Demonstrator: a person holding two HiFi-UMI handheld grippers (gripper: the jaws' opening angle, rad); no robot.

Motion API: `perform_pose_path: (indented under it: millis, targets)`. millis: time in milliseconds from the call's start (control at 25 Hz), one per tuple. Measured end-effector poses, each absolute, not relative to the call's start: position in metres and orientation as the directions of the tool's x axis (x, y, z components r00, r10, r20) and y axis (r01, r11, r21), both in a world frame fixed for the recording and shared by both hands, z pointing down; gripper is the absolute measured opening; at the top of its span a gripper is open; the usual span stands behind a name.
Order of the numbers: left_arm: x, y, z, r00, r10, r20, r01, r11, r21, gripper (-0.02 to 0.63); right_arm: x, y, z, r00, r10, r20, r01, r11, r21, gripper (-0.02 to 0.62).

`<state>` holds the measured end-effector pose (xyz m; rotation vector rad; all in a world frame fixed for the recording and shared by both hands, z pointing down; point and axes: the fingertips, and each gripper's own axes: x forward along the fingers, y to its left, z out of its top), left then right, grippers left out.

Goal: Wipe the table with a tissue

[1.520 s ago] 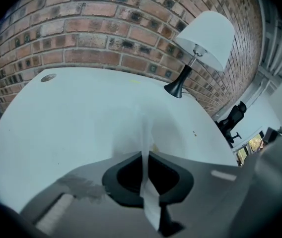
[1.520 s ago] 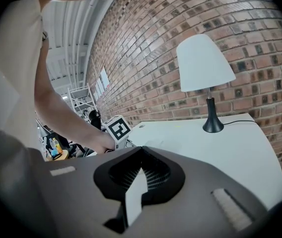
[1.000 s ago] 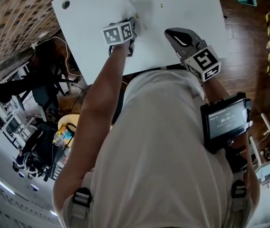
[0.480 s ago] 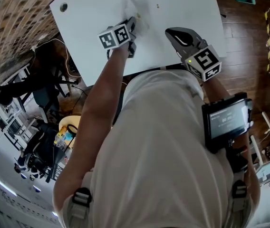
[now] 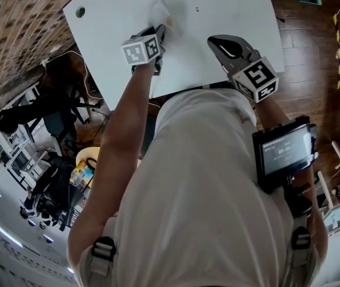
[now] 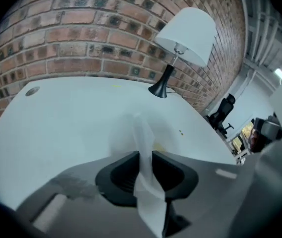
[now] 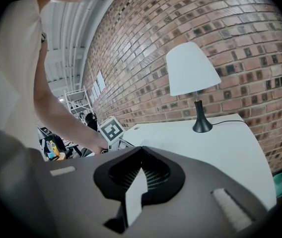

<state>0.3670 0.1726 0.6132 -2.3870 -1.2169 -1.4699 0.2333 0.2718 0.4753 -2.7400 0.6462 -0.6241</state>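
Your left gripper [image 6: 146, 155] is angled down onto the table [image 5: 236, 5]. Its jaws have just been easing apart to a narrow slot. The tissue [image 6: 145, 138] stands bunched in that slot and touches both pads. Its free end lies crumpled on the tabletop just ahead of the tips, about mid-table.

Your right gripper [image 5: 218, 40] hangs over the table's near edge, to the right of the left one and well apart from the tissue. Its jaws are pressed together at the tips with nothing between them.

Room on the table: bare white top on both sides of the tissue. The cable hole [image 5: 80, 11] sits near the table's left corner. Two small yellow specks [image 5: 197, 9] lie to the right of the tissue.

The lamp [image 6: 183, 33] stands at the table's far edge, against the brick wall [image 6: 81, 38]. There is open tabletop between the lamp and the tissue.

The table's right edge drops to wooden floor [image 5: 313, 58].
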Motion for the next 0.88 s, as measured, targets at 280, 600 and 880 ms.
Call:
perform_pose_path:
  millis: [280, 600, 880]
  targets:
    - [0.346, 0.185, 0.595, 0.17, 0.609, 0.775, 0.903, -0.412, 0.126, 0.248, 0.227, 0.278, 0.476, 0.812, -0.473, 0.342, -0.362, -0.867, -0.342, 0.006]
    - [0.328, 0.205, 0.607, 0.087, 0.535, 0.84, 0.988, 0.063, -0.142, 0.344, 0.226, 0.275, 0.477, 0.813, -0.472, 0.342, -0.357, -0.867, -0.348, 0.006]
    - [0.341, 0.198, 0.638, 0.046, 0.435, 0.899, 0.995, 0.061, -0.08, 0.225, 0.224, 0.285, 0.48, 0.827, -0.445, 0.344, -0.324, -0.876, -0.356, 0.006]
